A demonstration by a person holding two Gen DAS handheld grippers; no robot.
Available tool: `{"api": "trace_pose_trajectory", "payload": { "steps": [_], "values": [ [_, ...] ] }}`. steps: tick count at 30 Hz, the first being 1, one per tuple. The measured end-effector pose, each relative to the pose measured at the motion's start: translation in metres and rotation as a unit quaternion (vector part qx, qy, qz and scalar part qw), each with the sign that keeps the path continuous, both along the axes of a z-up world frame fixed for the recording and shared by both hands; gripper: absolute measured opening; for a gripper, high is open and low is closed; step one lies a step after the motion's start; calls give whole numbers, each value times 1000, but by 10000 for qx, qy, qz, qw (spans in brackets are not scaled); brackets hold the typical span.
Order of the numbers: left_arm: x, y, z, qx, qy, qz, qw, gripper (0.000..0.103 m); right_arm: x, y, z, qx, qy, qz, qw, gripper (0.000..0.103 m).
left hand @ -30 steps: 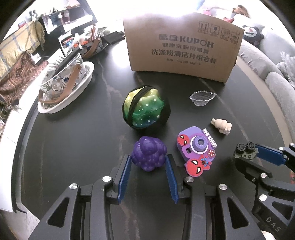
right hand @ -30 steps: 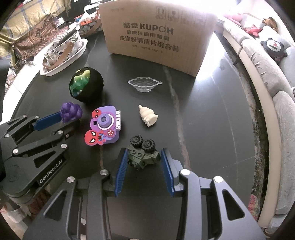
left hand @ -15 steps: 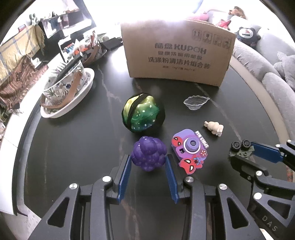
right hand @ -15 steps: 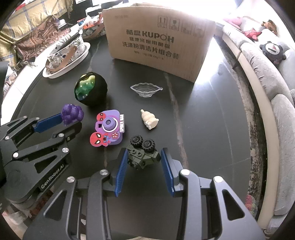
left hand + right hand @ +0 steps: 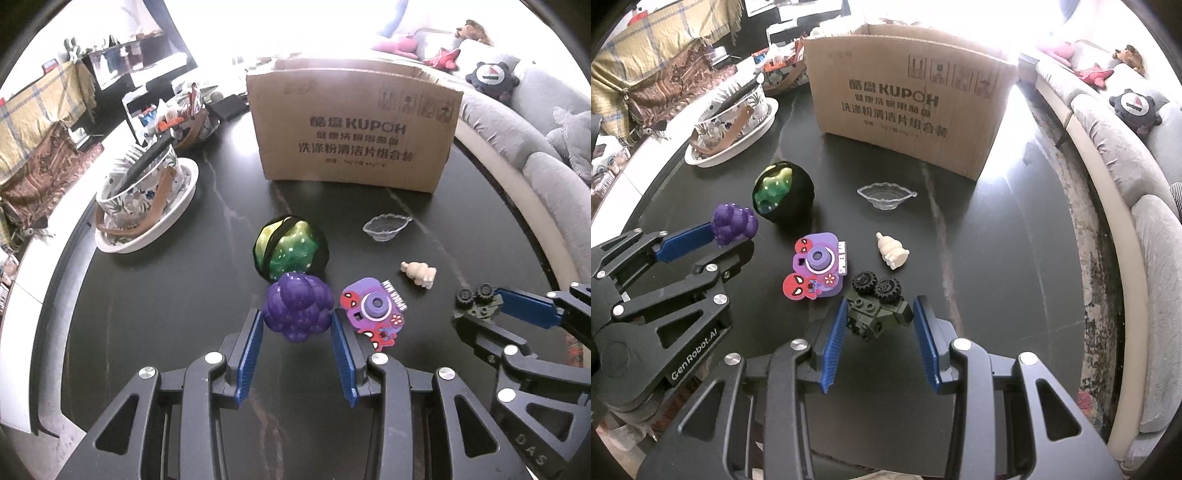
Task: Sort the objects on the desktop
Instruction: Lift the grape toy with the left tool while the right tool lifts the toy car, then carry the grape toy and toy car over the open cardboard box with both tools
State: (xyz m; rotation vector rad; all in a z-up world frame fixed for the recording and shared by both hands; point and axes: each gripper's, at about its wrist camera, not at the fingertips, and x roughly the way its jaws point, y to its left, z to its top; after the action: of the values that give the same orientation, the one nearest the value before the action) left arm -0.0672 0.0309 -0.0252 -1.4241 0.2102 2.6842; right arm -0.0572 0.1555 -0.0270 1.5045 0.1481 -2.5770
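**Both toys gripped, box next**

The purple grape toy [image 5: 297, 312] sits clamped in the left gripper [image 5: 297, 332], apparently clear of the table; the green brick car [image 5: 877, 308] is pinched in the right gripper [image 5: 879, 325]. Ahead of both stands the cardboard box [image 5: 354, 129], likely the drop point: carry each over its rim.

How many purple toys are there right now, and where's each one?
2. The purple grape toy is clamped in the left gripper, near the green-and-black ball. The purple camera toy lies on the table between both grippers. The cardboard box may hide more.
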Motion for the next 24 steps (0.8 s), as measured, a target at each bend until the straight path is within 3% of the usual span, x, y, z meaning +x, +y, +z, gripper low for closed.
{"api": "trace_pose_trajectory", "payload": {
  "steps": [24],
  "values": [
    [-5,16,47,71,417,-206,9989,35,-8,7,40,-145,551,-60,9984,34]
  ]
}}
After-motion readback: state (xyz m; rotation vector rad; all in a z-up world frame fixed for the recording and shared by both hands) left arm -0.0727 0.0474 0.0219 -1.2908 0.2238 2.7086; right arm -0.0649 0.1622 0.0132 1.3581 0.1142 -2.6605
